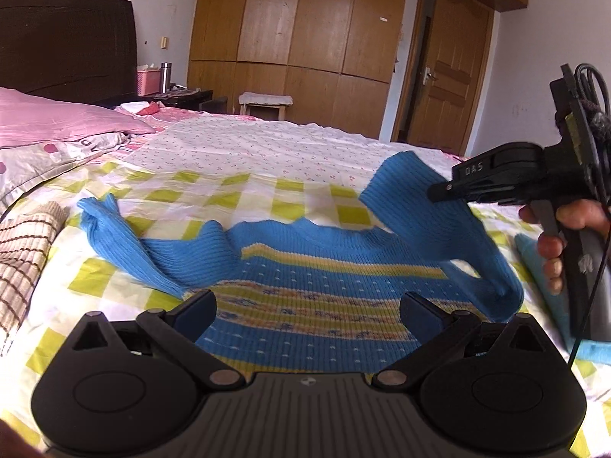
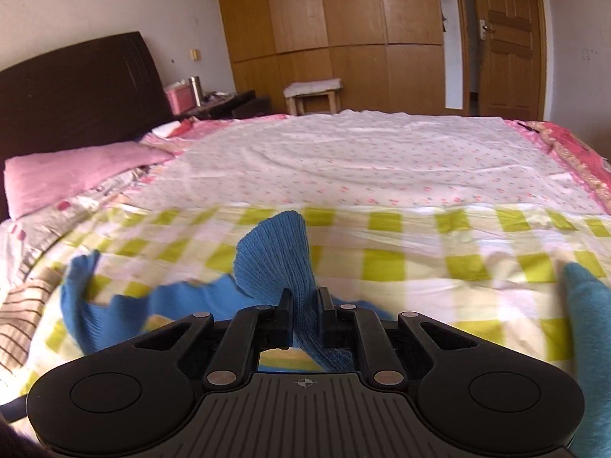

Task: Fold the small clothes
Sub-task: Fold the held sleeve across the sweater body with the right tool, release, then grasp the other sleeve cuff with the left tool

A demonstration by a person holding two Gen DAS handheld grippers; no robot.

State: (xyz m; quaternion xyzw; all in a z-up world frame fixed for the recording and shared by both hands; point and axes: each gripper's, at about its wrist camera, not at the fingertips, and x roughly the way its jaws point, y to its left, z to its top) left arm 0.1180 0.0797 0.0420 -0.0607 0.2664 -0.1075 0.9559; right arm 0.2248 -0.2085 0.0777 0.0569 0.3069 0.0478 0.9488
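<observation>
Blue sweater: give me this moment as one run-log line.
step: sleeve fold | right gripper: shut on sleeve, lifted | left gripper: open above blue sweater | surface: checked sheet

Bright daylight fills the room in both views, washing the white parts of the checked bedspread (image 1: pixel 290 198) nearly to pure white. The wardrobe (image 1: pixel 290 38) doors carry a soft sheen, with faint pale streaks. Shadows are weak and diffuse; only a thin dark band lies under the blue sweater (image 1: pixel 317 278) edge nearest the bedspread. Fisheye distortion bows the wardrobe and the door (image 2: pixel 504 38) beside it, and dark vignetting cuts the upper corners. In the right wrist view motion blur smears the sweater (image 2: pixel 275 259) and the bedspread (image 2: pixel 420 259) around it, while the wardrobe (image 2: pixel 343 19) beyond stays fairly sharp.
</observation>
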